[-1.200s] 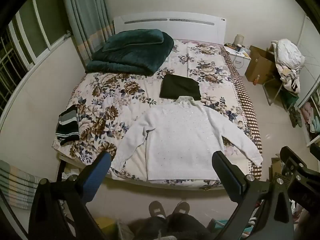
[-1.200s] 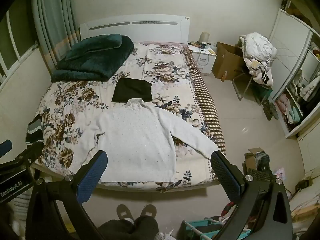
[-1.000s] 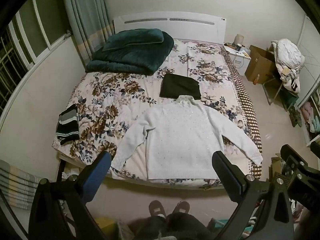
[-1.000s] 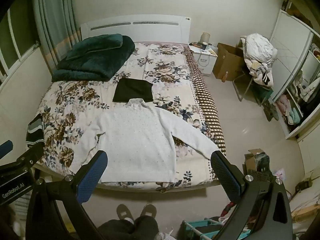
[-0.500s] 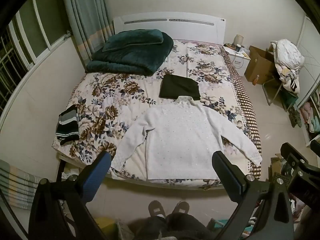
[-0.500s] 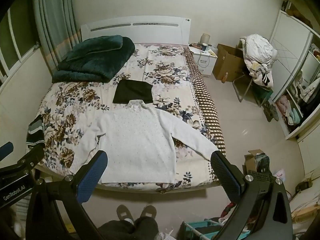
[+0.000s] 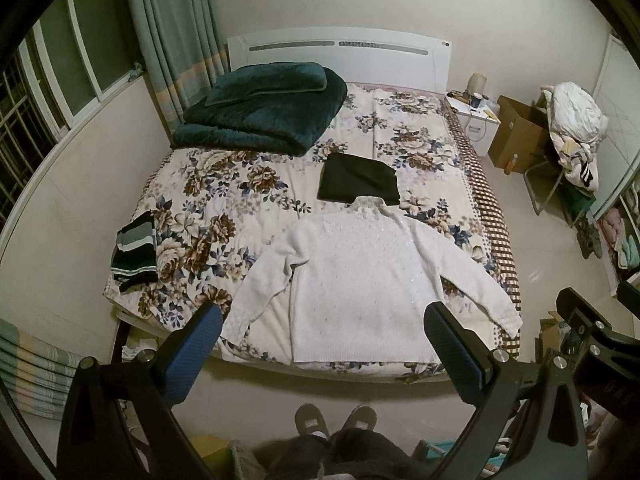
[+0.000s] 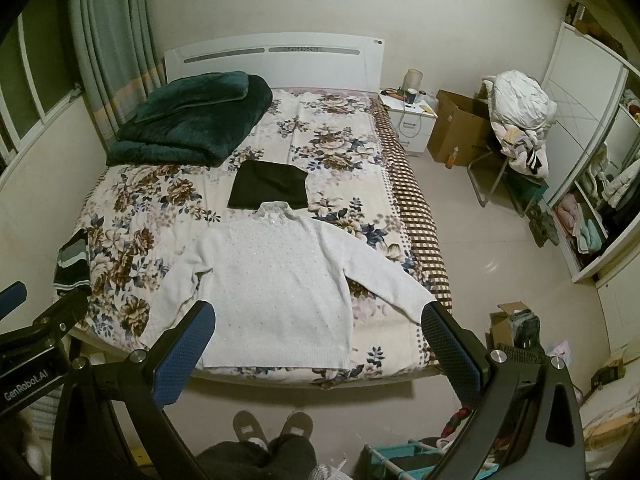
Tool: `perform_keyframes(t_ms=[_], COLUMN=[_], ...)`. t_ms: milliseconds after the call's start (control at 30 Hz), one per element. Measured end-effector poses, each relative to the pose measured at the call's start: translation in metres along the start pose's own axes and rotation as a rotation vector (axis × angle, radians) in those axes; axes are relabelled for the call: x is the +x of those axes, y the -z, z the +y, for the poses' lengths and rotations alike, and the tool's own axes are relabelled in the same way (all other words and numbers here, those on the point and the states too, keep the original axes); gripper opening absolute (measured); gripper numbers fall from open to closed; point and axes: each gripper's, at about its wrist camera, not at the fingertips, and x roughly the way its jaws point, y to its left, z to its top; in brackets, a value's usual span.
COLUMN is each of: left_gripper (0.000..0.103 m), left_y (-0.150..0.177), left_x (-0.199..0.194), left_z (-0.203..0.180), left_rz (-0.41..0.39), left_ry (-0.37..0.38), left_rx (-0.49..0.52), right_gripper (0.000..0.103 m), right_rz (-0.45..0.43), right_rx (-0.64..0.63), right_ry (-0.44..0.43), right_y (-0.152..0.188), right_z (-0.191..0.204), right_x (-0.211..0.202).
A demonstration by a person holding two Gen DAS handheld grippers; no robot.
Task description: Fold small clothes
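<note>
You hold both grippers spread wide and empty above the foot of the floral-sheeted bed (image 7: pixel 208 184).

Left to right: a striped dark folded garment (image 7: pixel 134 254) lies at the bed's left edge; your left gripper (image 7: pixel 322 346) hangs above the foot edge; the white knitted long-sleeved sweater (image 7: pixel 360 280) lies flat, hem at the foot edge, collar touching a black folded garment (image 7: pixel 358 180); your right gripper (image 8: pixel 318 346) hangs over the hem.

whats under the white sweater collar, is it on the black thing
The white sweater lies flat on the floral bedspread. Its collar overlaps the near edge of the folded black garment. How far that edge runs beneath is covered.
</note>
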Motion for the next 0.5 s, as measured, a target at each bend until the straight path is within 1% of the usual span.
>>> perform_keyframes(t_ms=[500], left_gripper=[0.103], left_y=[-0.0007], left_x=[0.0004], left_z=[-0.0002], left_rz=[-0.002], left_ry=[0.003], left_rx=[-0.002], right_gripper=[0.103], right_rz=[-0.002], right_rx=[0.002], right_ry=[0.0], right_y=[-0.0036], right_z=[0.0009], right_x=[-0.0002])
